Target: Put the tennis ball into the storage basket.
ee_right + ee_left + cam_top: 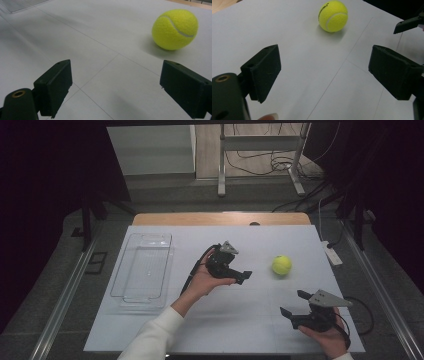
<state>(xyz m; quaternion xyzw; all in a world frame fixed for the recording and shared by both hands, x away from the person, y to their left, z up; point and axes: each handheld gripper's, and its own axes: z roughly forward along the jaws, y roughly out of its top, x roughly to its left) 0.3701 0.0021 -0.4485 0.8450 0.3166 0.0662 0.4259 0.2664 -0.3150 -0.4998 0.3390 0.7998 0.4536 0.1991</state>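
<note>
A fuzzy yellow-green tennis ball (281,265) is lying on the white sheet-covered table (250,320), between the two grippers and touching neither. The black left gripper (244,276) is hovering just left of it with jaws spread wide, nothing between them, while the black right gripper (295,304) is sitting nearer the person, likewise gaping empty. A clear rectangular plastic tray (142,270) is resting at the table's left side.

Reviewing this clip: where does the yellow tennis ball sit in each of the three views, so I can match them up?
High view: the tennis ball lies right of centre on the white table cover, between the two grippers.
Left gripper view: top centre, beyond the open jaws.
Right gripper view: upper right, beyond the open jaws.
Shared landmark: the thin seam lines on the white cover.
</note>
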